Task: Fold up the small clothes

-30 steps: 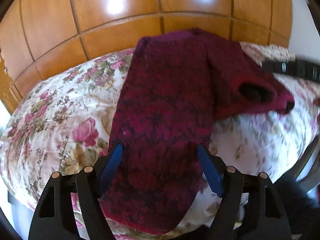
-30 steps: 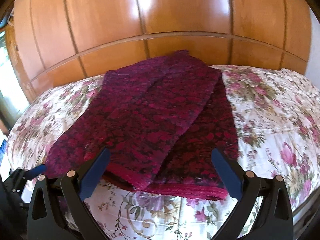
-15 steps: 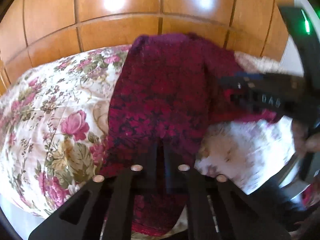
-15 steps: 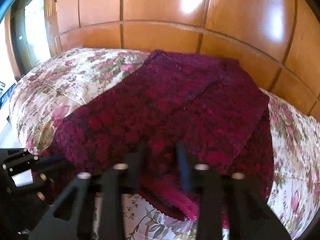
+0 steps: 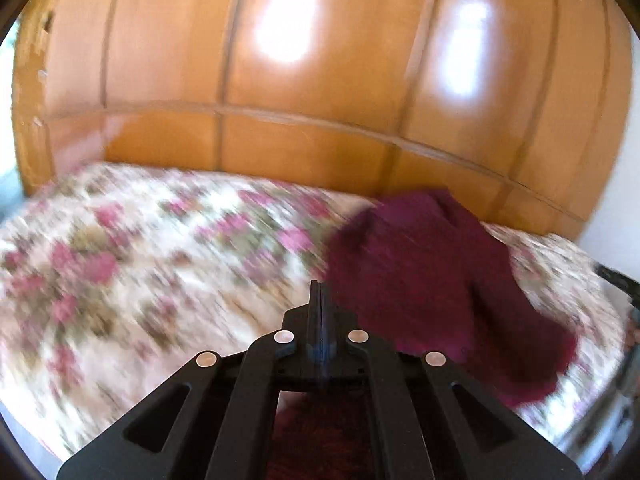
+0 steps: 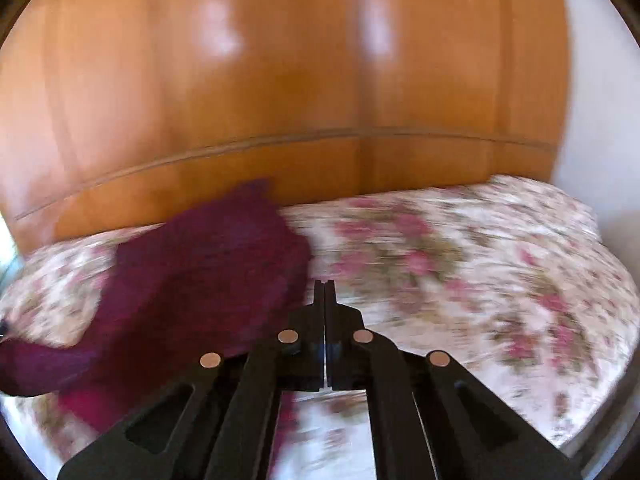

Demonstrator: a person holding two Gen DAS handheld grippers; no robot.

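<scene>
A dark red knitted garment (image 5: pixel 432 276) lies on a floral bedspread (image 5: pixel 140 264). In the left wrist view it is right of centre and runs down under my left gripper (image 5: pixel 319 292), whose fingers are closed flat together with red cloth showing below them. In the right wrist view the garment (image 6: pixel 192 280) is at the left and reaches under my right gripper (image 6: pixel 324 292), also closed. Both views are motion-blurred, so the pinch itself is hard to see.
A glossy wooden headboard (image 5: pixel 320 92) rises behind the bed, also in the right wrist view (image 6: pixel 280 80). The floral bedspread (image 6: pixel 460 280) spreads to the right. A white wall (image 6: pixel 592 100) stands at the far right.
Both grippers went from open over the garment's near edge to shut. Both views have since swung up and apart, with the garment now off to one side.
</scene>
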